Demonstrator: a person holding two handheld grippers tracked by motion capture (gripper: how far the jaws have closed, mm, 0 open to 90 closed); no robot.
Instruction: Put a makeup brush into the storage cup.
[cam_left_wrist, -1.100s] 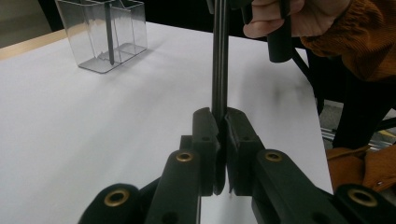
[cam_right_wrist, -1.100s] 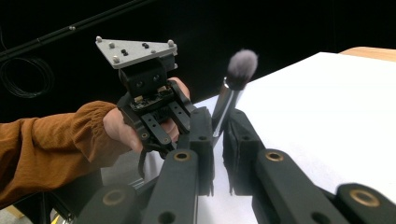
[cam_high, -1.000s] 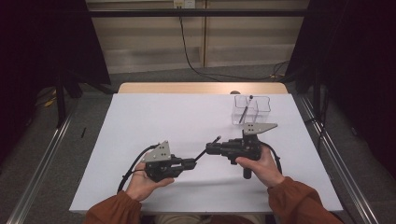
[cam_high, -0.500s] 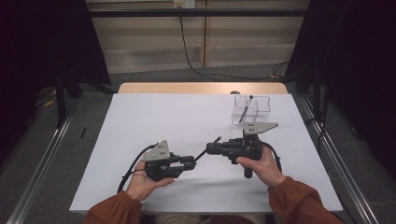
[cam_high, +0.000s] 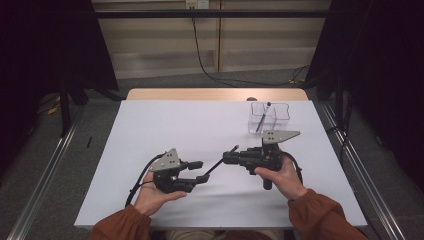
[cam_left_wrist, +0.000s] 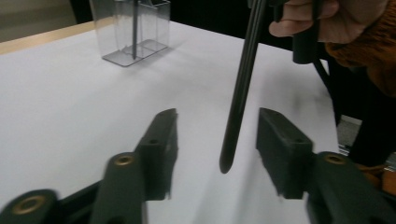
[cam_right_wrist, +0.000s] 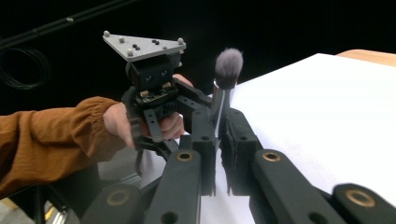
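Brush (cam_high: 218, 163) slanted, bristles up-right (handle end toward left tongs (cam_high: 199, 171))

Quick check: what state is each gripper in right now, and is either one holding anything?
Left gripper: open, fingers just opened; the brush handle stands between them, untouched.
Right gripper: shut on the brush.
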